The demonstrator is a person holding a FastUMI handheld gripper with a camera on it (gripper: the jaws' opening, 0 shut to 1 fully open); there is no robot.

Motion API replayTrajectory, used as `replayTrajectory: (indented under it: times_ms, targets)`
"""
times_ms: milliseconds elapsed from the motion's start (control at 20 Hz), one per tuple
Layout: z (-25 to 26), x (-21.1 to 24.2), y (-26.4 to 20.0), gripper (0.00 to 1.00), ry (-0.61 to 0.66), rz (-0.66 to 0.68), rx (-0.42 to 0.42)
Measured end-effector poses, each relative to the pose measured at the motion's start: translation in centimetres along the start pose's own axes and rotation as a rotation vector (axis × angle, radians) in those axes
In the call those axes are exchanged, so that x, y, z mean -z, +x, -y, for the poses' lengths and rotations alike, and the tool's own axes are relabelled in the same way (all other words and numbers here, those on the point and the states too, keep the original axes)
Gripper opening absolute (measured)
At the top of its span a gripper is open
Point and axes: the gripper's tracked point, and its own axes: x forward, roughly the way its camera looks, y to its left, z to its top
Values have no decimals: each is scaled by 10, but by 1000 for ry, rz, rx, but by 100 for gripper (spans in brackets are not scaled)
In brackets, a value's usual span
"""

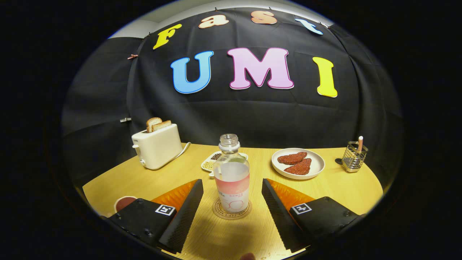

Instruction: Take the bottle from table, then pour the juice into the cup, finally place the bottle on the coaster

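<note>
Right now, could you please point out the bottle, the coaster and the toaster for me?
bottle (231,180): gripper view, on its label, between the open fingers.
coaster (217,213): gripper view, on its rim beside the bottle's base.
toaster (158,148): gripper view, on its front wall.

The bottle (231,173) is clear, with a pink and white label, and stands on a pale coaster (231,213) with a dark ring of print. The table (335,187) is light yellow wood. At 10 o'clock from the bottle the toaster (157,148) is cream, with brown toast (157,124). At 2 o'clock a white plate (298,163) holds two red-brown patties (296,161). At 3 o'clock stands a silver wire holder (354,156). The gripper (232,207) fingers stand apart, one each side of the bottle.
</note>
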Motion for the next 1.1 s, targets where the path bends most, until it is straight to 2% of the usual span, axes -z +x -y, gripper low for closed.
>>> replayTrajectory:
  times_ms: [150, 300, 500, 800, 1100]
  targets:
    - [-1, -22, -42, 100, -47, 15, 2]
    - [6, -46, -85, 100, -41, 32, 8]
    - [29, -76, -131, 98, -48, 61, 72]
    - [48, -109, -185, 98, -60, 109, 156]
    - [45, -127, -222, 98, -99, 151, 198]
